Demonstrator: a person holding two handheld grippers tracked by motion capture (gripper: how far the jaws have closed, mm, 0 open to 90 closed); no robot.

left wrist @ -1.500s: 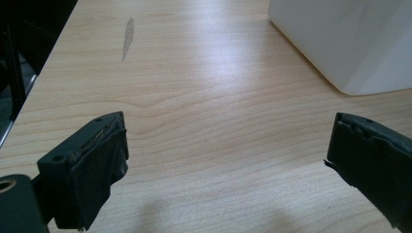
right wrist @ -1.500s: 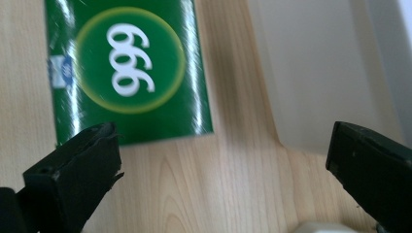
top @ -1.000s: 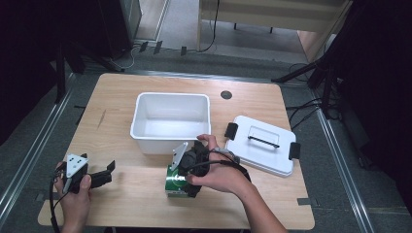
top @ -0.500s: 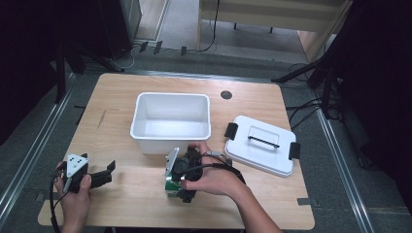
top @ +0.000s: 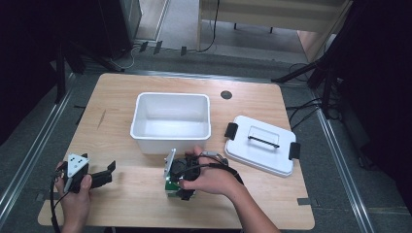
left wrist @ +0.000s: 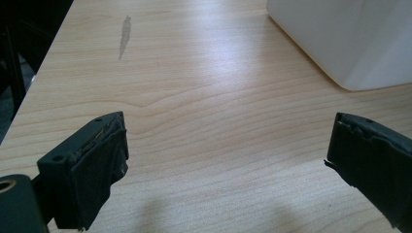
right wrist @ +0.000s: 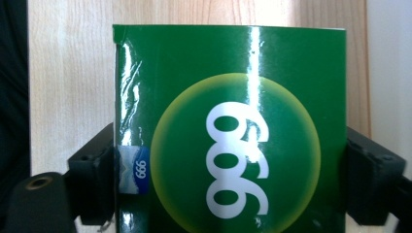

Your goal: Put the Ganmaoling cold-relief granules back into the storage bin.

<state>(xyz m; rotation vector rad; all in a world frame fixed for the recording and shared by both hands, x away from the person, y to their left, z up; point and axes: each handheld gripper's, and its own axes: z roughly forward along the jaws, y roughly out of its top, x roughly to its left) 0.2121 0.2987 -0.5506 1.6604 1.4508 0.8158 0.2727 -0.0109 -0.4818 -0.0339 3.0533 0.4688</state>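
Note:
A glossy green box [right wrist: 233,136] with a yellow-green circle and white numerals lies on the wooden table [top: 131,204], in front of the white bin [top: 170,97]. My right gripper [right wrist: 231,179] points down over it with a jaw on each side. The jaws have just been closing, and both pads [right wrist: 97,179] now press the box's edges. From above, the right hand and gripper [top: 180,189] cover most of the box [top: 169,186]. My left gripper [top: 108,174] rests near the table's front left corner, open [left wrist: 223,165], with bare wood between its jaws.
The bin is empty, and its corner [left wrist: 340,43] shows ahead and to the right in the left gripper view. A white lid [top: 260,145] with black latches lies to the right of the bin. A dark round hole [top: 226,94] sits near the table's far edge.
The right hand has sunk lower and toward the table's front edge, onto the green box, now covering more of it. The left hand has kept still.

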